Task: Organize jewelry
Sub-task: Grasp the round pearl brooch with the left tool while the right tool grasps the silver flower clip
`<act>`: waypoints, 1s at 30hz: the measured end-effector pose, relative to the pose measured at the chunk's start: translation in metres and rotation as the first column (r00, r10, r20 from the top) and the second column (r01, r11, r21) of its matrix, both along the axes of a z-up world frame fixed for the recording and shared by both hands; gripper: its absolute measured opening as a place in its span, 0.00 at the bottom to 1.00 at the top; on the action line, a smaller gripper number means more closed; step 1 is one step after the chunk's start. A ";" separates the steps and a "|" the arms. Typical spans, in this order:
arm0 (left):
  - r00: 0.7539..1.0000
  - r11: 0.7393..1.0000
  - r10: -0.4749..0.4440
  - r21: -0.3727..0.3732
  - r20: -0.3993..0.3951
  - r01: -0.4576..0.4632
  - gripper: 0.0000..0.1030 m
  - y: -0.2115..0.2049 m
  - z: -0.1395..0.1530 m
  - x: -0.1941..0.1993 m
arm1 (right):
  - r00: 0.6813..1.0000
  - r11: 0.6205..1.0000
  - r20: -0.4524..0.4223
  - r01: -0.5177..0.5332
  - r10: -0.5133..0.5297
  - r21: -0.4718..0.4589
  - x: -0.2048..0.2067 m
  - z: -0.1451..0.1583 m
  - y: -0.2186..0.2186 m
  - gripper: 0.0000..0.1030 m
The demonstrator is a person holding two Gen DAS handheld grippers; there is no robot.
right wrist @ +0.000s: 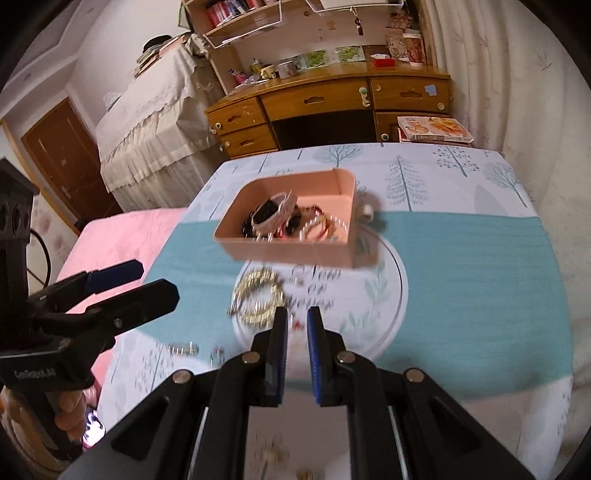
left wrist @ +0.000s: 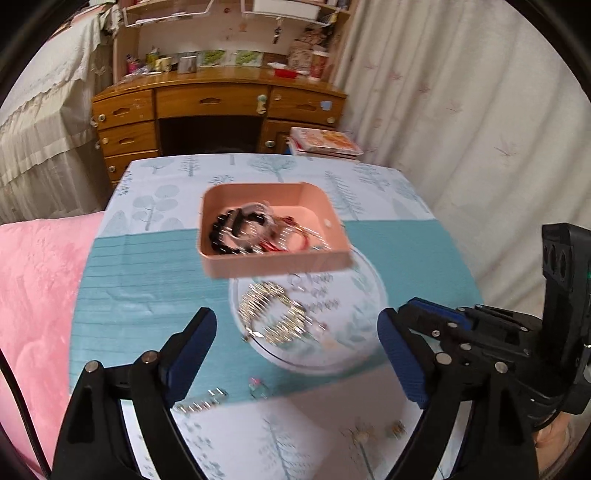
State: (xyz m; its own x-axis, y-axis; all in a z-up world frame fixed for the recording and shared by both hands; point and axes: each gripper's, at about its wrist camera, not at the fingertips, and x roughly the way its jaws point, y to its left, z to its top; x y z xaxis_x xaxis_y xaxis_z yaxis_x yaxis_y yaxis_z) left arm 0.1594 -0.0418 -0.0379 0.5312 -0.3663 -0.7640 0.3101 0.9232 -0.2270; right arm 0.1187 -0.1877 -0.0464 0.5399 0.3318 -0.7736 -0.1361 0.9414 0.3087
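Tools (left wrist: 297,345) over seemingly tree-print tablecloth (left wrist: 373,184)

This is a lived-in bedroom at home: a wooden desk (right wrist: 332,107) with drawers and a shelf hutch stands against the far wall, its top crowded with small pots, cards and cups, with books (right wrist: 229,9) on the shelf above. A pink quilted blanket (left wrist: 40,295) lies just beside the bench (right wrist: 461,258), which wears a cloth printed with trees, and pale curtains (left wrist: 461,129) hang along the right. There's a brown door (right wrist: 62,155) at the left and a lace-edged cover (right wrist: 147,122) draped over furniture near it.
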 end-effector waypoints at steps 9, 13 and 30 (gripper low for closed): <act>0.996 0.997 -0.077 0.002 0.033 0.077 0.85 -0.021 -0.019 -0.057 | 1.000 1.000 0.018 0.016 -0.017 0.024 -0.063 -0.013 -0.016 0.10; 0.993 0.993 -0.115 0.009 0.010 0.115 0.85 -0.030 -0.042 -0.077 | 1.000 1.000 0.007 0.011 -0.011 0.006 -0.086 -0.029 -0.019 0.10; 0.980 0.975 -0.195 0.098 -0.040 0.199 0.63 -0.057 -0.101 -0.108 | 0.999 0.998 0.000 -0.046 0.046 -0.052 -0.129 -0.064 -0.014 0.11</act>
